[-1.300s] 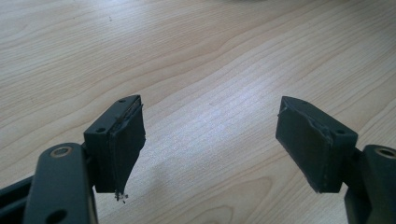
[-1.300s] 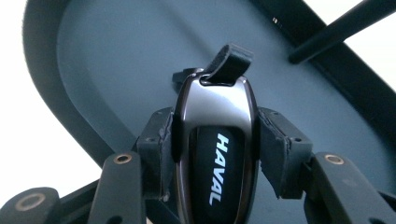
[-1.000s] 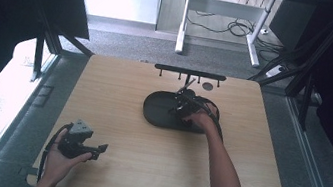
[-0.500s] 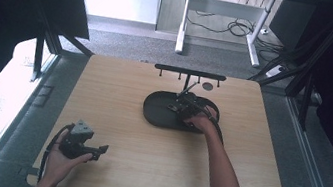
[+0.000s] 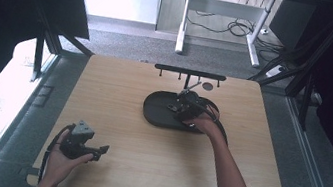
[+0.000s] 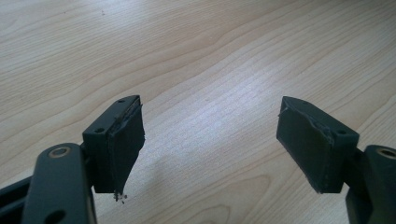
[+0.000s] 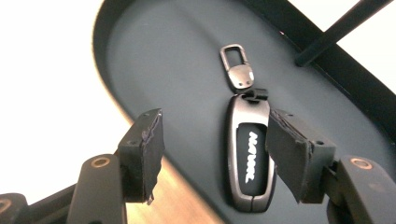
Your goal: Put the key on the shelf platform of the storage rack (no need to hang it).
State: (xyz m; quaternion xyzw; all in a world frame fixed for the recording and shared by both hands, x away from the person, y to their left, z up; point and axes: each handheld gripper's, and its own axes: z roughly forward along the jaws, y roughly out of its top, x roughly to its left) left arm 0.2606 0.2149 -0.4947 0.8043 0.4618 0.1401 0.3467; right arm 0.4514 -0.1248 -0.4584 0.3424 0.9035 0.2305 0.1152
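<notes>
Between the right gripper's point(image 7: 212, 156) pads, off-centre toward the right pad point(image 7: 292, 154), lies a key fob point(image 7: 250, 156) flat on the floor of a dark oval tray point(image 7: 154, 70). Jaws are spread wide; fob sits just beside the right pad, can't tell if they touch. Left pad point(image 7: 147, 151) is well clear of it, hanging over the tray's rim. Fob's metal clip point(image 7: 237, 65) points away past the fingertips. In the high view, right gripper point(image 5: 186, 108) sits over the tray point(image 5: 159, 110), with a black hook rack point(image 5: 190, 72) beyond it. Left gripper point(image 6: 210, 140) has its jaws wide too, bare wooden table point(image 6: 196, 51) between the pads, nothing held; high view puts it point(image 5: 101, 150) near the table's point(image 5: 130, 87) front left corner.
</notes>
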